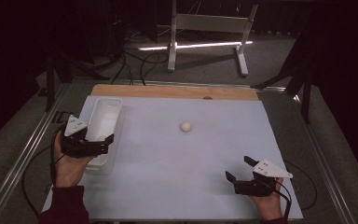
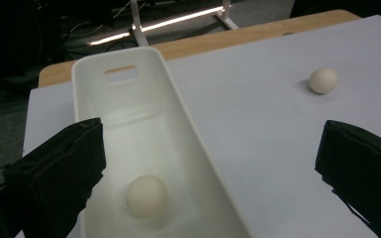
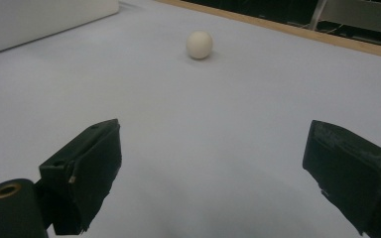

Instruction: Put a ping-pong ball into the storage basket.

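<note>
Pale desk [image 1: 177, 158] in a dark room: one egg binned, one egg left out.
Left tongs [image 1: 103, 142] gape empty over the white bin [image 1: 103, 108], an egg [image 2: 147, 196] lying inside; right tongs [image 1: 240, 168] wait open, well apart from the loose egg [image 1: 186, 126] mid-desk. It looks light, smooth, probably fragile: pinch gently across its widest part.

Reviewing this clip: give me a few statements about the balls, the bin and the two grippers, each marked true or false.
1. A ball lies inside the white bin. True.
2. The left gripper is clamped on a ball. False: its jaws stand open with nothing between them, above the bin.
3. A second ball sits on the white table, outside the bin. True.
4. The right gripper holds the second ball. False: it is open and well apart from it.
</note>
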Demonstrator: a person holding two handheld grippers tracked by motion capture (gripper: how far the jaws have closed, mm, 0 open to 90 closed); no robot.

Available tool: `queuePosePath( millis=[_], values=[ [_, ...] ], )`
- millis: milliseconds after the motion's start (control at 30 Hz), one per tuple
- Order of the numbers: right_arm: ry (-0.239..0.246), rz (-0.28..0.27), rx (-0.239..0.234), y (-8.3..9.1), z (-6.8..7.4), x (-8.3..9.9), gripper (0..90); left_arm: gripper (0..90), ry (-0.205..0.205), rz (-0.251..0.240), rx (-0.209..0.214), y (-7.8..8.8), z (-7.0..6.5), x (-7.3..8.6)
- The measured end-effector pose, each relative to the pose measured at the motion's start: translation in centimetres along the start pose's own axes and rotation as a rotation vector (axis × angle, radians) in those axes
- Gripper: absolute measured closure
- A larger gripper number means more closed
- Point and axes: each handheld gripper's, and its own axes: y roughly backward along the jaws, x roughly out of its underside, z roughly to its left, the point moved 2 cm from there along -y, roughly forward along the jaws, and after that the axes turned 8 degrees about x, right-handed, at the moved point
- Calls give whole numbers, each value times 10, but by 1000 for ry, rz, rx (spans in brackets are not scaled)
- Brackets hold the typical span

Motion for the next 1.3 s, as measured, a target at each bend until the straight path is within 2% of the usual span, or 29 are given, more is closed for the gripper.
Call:
queuePosePath(
  millis=[100,367,767,1300],
  values=[
    [-1,-2,5,1,-1,0,77,1,-26,-4,30,-2,-11,-7],
    [-13,-4,10,0,-3,1,77,1,-52,8,69,-12,-24,-16],
    [-14,-9,17,2,-5,1,77,2,-81,2,95,-23,-39,-35],
    [-34,-23,31,6,-9,1,77,1,-133,4,147,-45,-67,-62]
  ],
)
